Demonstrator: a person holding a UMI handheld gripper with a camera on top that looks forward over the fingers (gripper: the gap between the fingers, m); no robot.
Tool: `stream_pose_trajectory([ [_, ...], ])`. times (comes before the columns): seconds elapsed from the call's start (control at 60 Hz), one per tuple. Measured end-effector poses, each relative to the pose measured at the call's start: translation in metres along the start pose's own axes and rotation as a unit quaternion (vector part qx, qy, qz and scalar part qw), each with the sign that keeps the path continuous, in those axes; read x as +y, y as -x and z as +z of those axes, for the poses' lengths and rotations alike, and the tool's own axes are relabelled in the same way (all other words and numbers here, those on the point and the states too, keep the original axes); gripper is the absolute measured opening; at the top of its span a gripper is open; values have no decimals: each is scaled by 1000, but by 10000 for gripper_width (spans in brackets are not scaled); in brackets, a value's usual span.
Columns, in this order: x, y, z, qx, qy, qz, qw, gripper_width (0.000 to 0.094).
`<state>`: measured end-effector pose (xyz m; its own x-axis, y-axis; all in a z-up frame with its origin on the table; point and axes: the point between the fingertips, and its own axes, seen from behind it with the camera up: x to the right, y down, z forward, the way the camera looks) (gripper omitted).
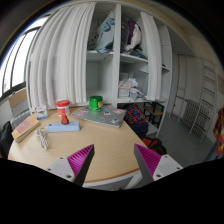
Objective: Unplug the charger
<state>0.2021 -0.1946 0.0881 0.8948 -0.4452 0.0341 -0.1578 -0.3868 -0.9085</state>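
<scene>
While daylight comes through the window (14, 62) at the upper left of the frame, long pale curtains (62, 50) hang just to its right. Below them a light wooden table (95, 145) fills the lower middle of the frame. On its left part lie some small items (24, 127) too unclear to name, with a white object (43, 140) near them. Further right stands a red-topped object (63, 111) on a pale blue base, then a green cup (95, 102), then a flat book or tray (105, 117). No charger can be made out with certainty; it cannot be told which item it is. The gripper (114, 160) at the bottom centre is spread wide, its magenta pads (80, 157) well apart and holding nothing. At the upper right, open white shelves (125, 50) hold clothes and bags.
</scene>
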Motion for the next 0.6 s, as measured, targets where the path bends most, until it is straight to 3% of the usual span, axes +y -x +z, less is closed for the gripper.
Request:
stream_pose_trajectory([
  [0.317,-10,78,32,-42,-4,-26,999,825],
  [0.6,-24,191,123,-112,-1,-64,992,808],
])
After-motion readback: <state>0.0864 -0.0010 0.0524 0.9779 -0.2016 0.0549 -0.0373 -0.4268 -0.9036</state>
